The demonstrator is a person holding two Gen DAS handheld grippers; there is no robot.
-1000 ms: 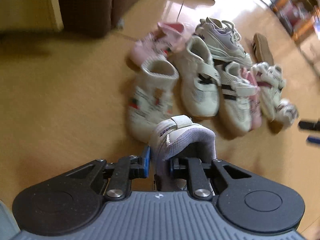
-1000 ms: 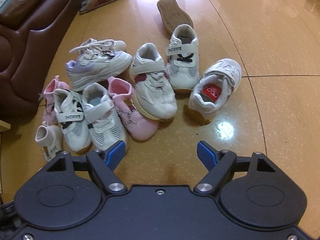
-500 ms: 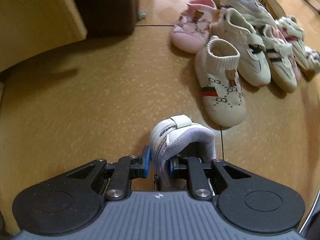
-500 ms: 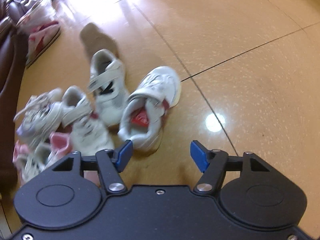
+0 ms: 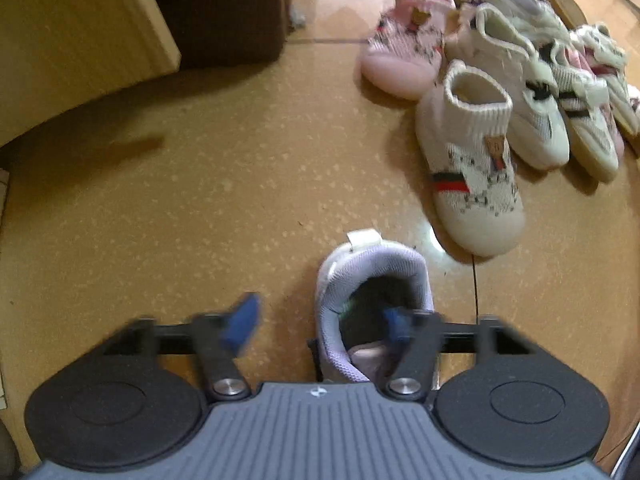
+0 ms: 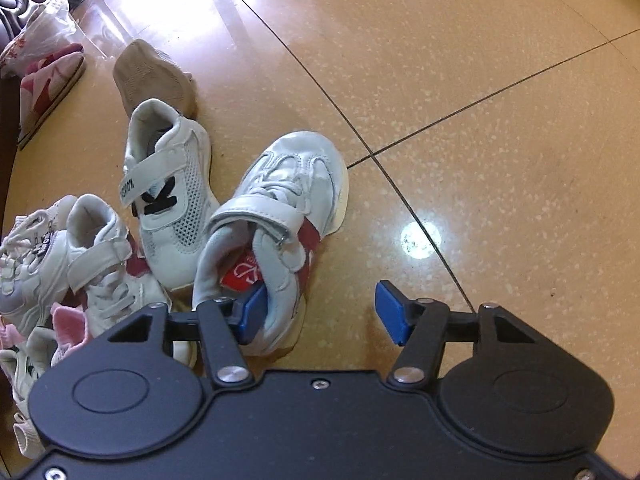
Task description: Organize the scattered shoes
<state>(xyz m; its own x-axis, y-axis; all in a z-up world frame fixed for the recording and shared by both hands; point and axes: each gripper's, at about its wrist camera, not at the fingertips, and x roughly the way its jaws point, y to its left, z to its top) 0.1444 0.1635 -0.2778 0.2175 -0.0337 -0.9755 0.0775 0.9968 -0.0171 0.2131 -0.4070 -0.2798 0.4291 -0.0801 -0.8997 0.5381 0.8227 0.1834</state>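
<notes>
so the left gripper [image 5: 320,322] had just let go of the lilac shoe [image 5: 372,304]. half a second earlier it was pinched on the collar, now the jaws were opening wide, one pad outside and one inside the shoe mouth, nothing gripped. the shoe sat on the floor [image 5: 180,200] on its own, with the sock shoe [image 5: 472,172] just beside it at 1 o'clock and the rest of the heap behind that. looked to me like that one's placed.

meanwhile the right gripper [image 6: 322,312] had dropped onto the red-trim shoe [image 6: 276,232]. its jaws were closing, left pad inside the opening, right pad still clear of the side, so no grip yet. guessing that's the next one to move. the strap shoe [image 6: 168,196] lay touching it at 10 o'clock.

floor was glossy tan tile with dark grout lines and a lamp glare. brown sofa [image 5: 216,4] at 11 o'clock in the left view, a slipper [image 6: 48,84] way off by the wall.
</notes>
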